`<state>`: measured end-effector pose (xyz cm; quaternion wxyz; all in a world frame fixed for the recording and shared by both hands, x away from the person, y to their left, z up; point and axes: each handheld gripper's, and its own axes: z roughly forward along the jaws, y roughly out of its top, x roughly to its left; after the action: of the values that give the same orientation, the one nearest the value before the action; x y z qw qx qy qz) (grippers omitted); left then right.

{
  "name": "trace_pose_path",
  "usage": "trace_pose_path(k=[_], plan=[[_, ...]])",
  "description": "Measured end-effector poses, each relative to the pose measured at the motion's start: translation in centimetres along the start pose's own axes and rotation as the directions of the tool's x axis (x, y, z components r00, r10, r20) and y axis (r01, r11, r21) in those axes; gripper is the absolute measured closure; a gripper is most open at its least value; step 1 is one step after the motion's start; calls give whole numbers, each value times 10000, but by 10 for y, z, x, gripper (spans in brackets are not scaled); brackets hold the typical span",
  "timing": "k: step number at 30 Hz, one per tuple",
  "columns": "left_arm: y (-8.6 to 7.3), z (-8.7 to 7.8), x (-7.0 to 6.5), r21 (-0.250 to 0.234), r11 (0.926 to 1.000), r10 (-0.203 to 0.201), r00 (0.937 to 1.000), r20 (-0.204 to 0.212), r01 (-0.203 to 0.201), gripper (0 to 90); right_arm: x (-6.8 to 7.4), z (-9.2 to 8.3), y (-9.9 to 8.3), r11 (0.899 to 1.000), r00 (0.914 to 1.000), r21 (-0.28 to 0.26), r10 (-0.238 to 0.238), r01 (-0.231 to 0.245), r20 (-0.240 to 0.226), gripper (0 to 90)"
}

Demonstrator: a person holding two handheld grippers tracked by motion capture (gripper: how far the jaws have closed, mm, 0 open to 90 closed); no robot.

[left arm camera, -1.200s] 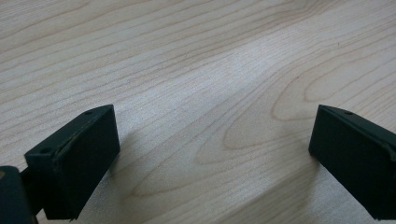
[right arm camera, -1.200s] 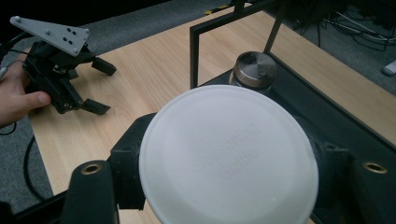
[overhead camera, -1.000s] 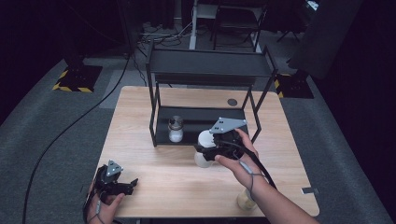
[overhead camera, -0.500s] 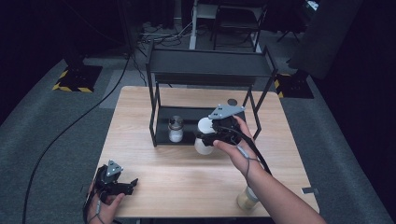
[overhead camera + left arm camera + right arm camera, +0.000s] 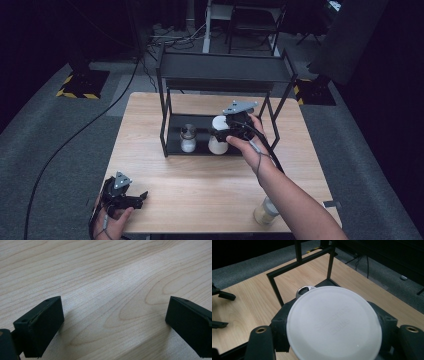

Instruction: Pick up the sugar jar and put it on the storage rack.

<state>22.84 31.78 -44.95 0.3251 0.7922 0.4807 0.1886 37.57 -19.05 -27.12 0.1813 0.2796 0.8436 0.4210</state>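
My right gripper (image 5: 220, 134) is shut on a white container with a wide white lid (image 5: 218, 141), held upright at the front of the black rack's lower shelf (image 5: 201, 125). In the right gripper view the lid (image 5: 334, 322) sits between the two black jaws of my right gripper (image 5: 333, 327). A small glass jar with a silver lid (image 5: 188, 138) stands on that shelf just left of the container, and its lid (image 5: 305, 290) peeks out behind the white one. I cannot tell whether the container rests on the shelf. My left gripper (image 5: 141, 198) lies open near the table's front left corner, jaws wide over bare wood (image 5: 113, 322).
The black two-level rack (image 5: 225, 67) stands at the back middle of the wooden table (image 5: 200, 185). Its thin posts (image 5: 163, 125) frame the lower shelf. Another pale jar (image 5: 265, 211) stands at the front right edge beside my right forearm. A cable (image 5: 75, 135) runs over the grey floor at left.
My right gripper has carried the white container away from me, from the open table in front of the rack to the lower shelf beside the small jar. The left gripper has not moved.
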Motion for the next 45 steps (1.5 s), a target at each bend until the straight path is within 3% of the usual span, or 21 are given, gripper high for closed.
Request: trace_pose_path(k=[17, 26, 37, 45], plan=[[0, 0, 0, 25, 10000, 33, 10000, 12, -33, 13, -22, 48, 0, 9977, 9992, 553, 399, -399, 14, 331], [1, 0, 1, 32, 10000, 41, 10000, 32, -41, 13, -24, 73, 0, 9925, 9982, 1079, 542, -568, 268, 332], [1, 0, 1, 53, 10000, 47, 10000, 41, -47, 13, -26, 91, -6, 9870, 9950, 1266, 963, -991, 280, 332], [1, 0, 1, 54, 10000, 50, 10000, 41, -51, 13, -28, 94, -9, 9852, 9935, 1316, 1043, -1096, 464, 333]])
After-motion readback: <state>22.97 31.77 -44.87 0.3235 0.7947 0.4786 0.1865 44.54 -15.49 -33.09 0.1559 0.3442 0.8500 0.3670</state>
